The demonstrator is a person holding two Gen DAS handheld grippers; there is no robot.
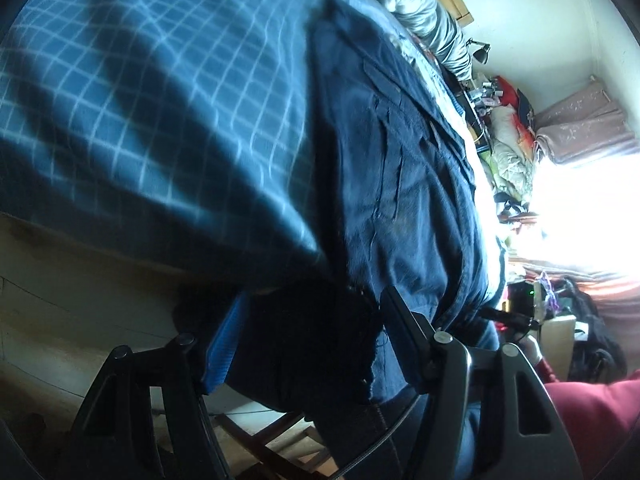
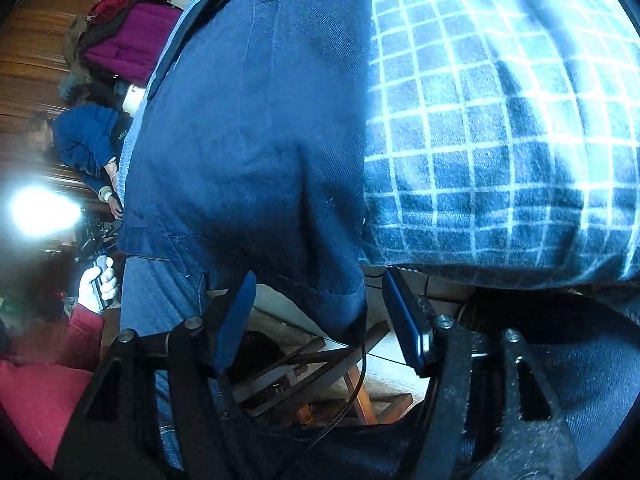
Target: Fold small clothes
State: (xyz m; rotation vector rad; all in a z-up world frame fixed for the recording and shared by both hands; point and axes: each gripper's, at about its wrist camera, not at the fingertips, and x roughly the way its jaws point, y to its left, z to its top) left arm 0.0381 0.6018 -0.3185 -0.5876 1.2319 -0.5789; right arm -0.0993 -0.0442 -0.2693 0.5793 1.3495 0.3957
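A dark blue garment (image 1: pixel 400 184) is lying on a bed covered by a blue checked blanket (image 1: pixel 152 112), its lower edge hanging over the bed's side. The left gripper (image 1: pixel 308 344) is reaching in at that hanging edge; dark cloth is filling the gap between its jaws, so it seems to be grasping the garment, though the pinch itself is in shadow. In the right wrist view, the right gripper (image 2: pixel 320 320) is sitting with its jaws spread apart, and a corner of the garment (image 2: pixel 248 140) is dangling between them without being pinched. Beyond the right jaws, the checked blanket (image 2: pixel 500 128) is spreading to the right. A gloved hand (image 2: pixel 98 284) and red sleeve (image 2: pixel 44 392) are showing to the left. No readable writing or containers are showing.
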